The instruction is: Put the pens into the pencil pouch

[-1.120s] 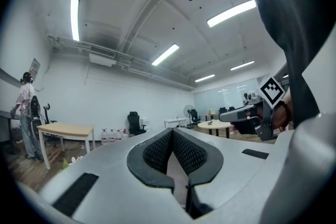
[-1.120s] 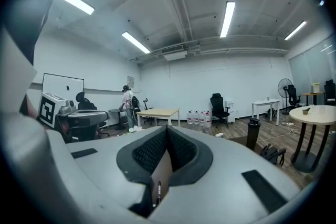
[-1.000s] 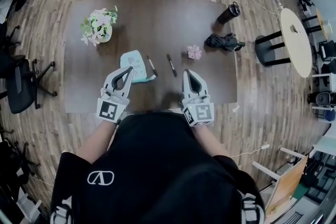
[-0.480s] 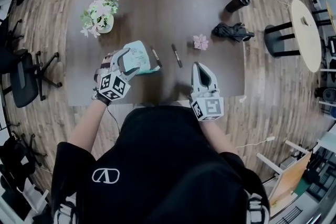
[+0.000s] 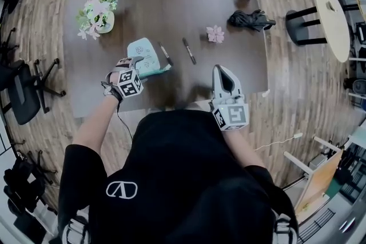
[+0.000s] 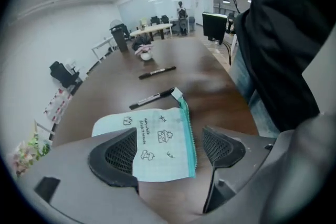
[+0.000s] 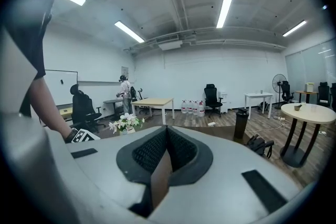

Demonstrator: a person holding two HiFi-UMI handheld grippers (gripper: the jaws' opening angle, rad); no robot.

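Our left claw (image 5: pixel 135 63) has just been opening and now gapes wide over the near end of the flat mint-green fabric pencil pouch (image 5: pixel 144 53), which lies near the dark wooden bench's (image 5: pixel 171 3) front edge; the pads aren't pressing it. A black pen (image 5: pixel 166 55) lies just beside the pouch, a second black pen (image 5: pixel 189 51) further right. Our right claw (image 5: pixel 223 78) is closed, empty

Bare dark brown tabletop (image 5: pixel 171 8) lies open behind the mint-green fabric pouch (image 5: pixel 146 53). Right of it lie a slim black pen (image 5: pixel 165 54) just beside, a second black pen (image 5: pixel 189 51) near, and a small pink flower (image 5: pixel 215 34) further right, with bare strips between.
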